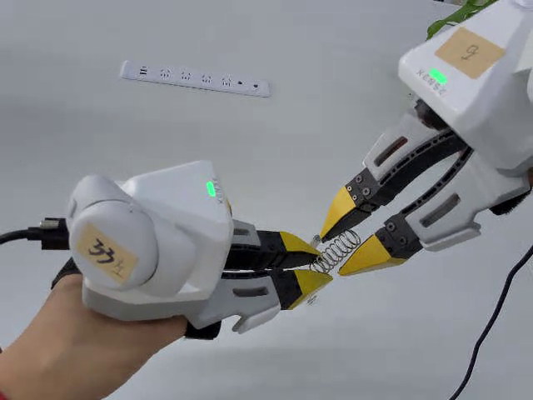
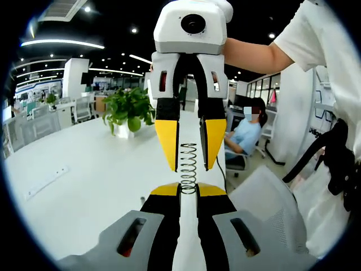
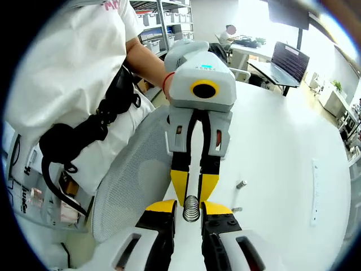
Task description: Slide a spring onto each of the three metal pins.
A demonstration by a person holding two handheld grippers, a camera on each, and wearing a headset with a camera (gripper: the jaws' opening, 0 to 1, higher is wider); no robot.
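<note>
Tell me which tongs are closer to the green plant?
Right. The right tongs sit on the side of the spring toward the plant; the left tongs face it from the far side.

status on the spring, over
Left gripper shut on spring end. Right gripper straddling it, grip unclear. Two pins on table. Nothing in the way.

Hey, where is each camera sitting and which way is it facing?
Head view: on the person's head, looking down at the bench; a hand holds the left gripper, the right gripper opposite it.
Left gripper view: on the left gripper, looking along its fingers at the right gripper; the person's arm shows behind.
Right gripper view: on the right gripper, facing back at the left gripper and the person's shirt.
Shared: the spring between the two grippers.
</note>
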